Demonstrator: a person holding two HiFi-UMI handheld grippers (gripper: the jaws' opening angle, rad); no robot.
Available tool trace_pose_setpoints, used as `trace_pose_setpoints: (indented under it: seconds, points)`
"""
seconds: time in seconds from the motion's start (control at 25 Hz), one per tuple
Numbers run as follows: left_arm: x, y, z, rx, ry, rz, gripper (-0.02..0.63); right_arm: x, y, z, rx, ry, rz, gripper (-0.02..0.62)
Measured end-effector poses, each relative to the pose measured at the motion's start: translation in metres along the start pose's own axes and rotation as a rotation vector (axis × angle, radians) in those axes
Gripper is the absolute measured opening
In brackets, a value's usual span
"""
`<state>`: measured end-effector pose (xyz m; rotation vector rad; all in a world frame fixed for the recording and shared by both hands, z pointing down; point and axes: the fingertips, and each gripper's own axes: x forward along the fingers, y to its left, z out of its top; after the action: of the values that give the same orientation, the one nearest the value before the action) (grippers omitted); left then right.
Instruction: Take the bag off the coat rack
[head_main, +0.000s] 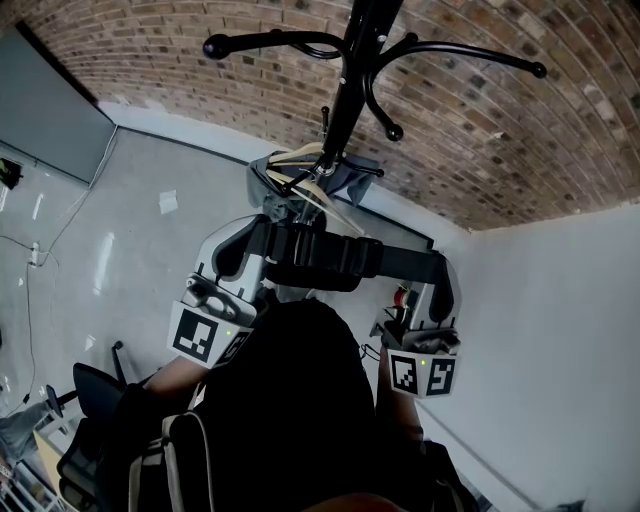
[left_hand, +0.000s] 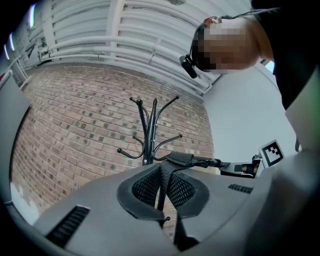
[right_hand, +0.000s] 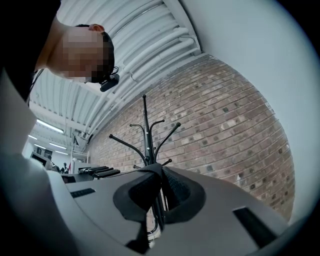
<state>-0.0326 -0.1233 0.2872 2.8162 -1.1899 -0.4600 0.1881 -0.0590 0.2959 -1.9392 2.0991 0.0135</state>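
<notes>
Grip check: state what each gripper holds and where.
Both clamp the black bag strap: left gripper toward its left end, right gripper toward its right end.

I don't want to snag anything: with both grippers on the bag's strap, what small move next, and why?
Probably draw the bag back, clear of the coat rack. The left gripper and right gripper are each shut on the strap, the bag hangs below it, and the rack's hooks look bare, so it seems already unhooked.
</notes>
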Motion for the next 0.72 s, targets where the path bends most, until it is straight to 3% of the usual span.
trace_pose_setpoints:
  seconds: [0.28, 0.48, 0.72]
  points:
    - [-0.022, -0.002, 0.005, 0.01, 0.025, 0.026, 0.021, -0.013, 0.011, -0.005, 0.049, 0.032, 0.011, 0.02]
    - [-0.035, -0.001, -0.012, -0.004, 0.026, 0.044, 0.021, -0.02, 0.012, -0.011, -0.067, 0.056, 0.022, 0.02]
    - [-0.04, 0.008, -0.022, -0.03, 0.032, 0.085, 0.022, -0.023, 0.017, -0.028, -0.039, 0.092, 0.031, 0.02]
